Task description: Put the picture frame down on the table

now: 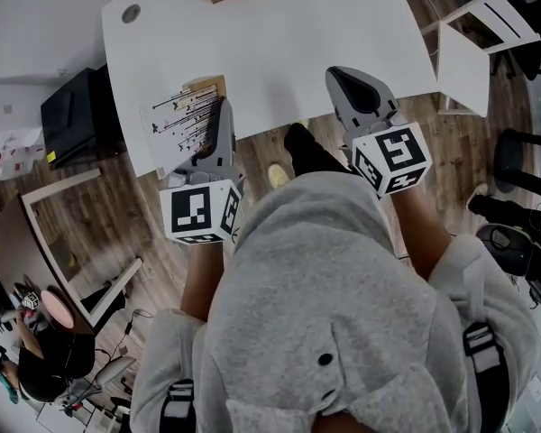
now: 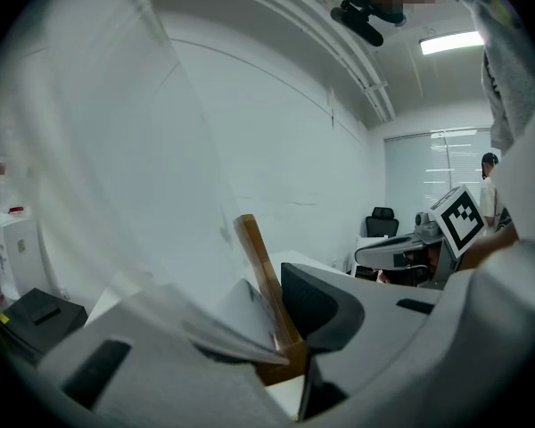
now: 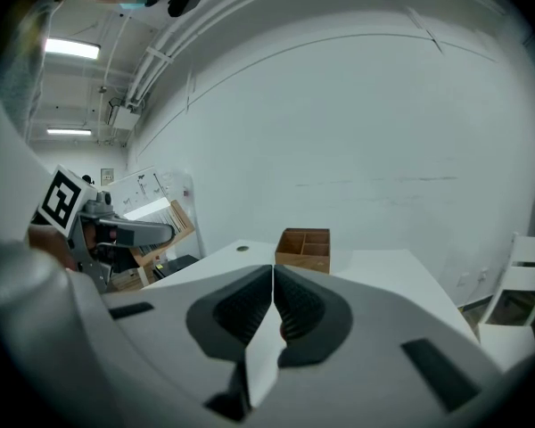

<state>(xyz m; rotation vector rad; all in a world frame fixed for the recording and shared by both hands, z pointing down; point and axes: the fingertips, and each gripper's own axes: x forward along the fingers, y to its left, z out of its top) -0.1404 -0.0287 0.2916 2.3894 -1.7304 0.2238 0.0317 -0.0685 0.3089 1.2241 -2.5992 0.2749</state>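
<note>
I see a smooth, matte white table (image 1: 279, 52) with rounded corners filling the upper half of the head view. The picture frame (image 1: 176, 120) is a flat rectangle with a thin brown wooden border around a pale print of fine dark branching marks. It is tilted over the table's near left edge, and I cannot tell whether it touches the top.

My left gripper (image 1: 222, 114) reaches forward from a bent arm. Its own view shows what the head view hides: dark ribbed pads clamped on the frame's wooden side rail.

My right gripper (image 3: 273, 283) hovers over the near edge with its tongs pressed together on nothing. Its view shows a small wooden box (image 3: 304, 249) split into compartments at the far edge.
</note>
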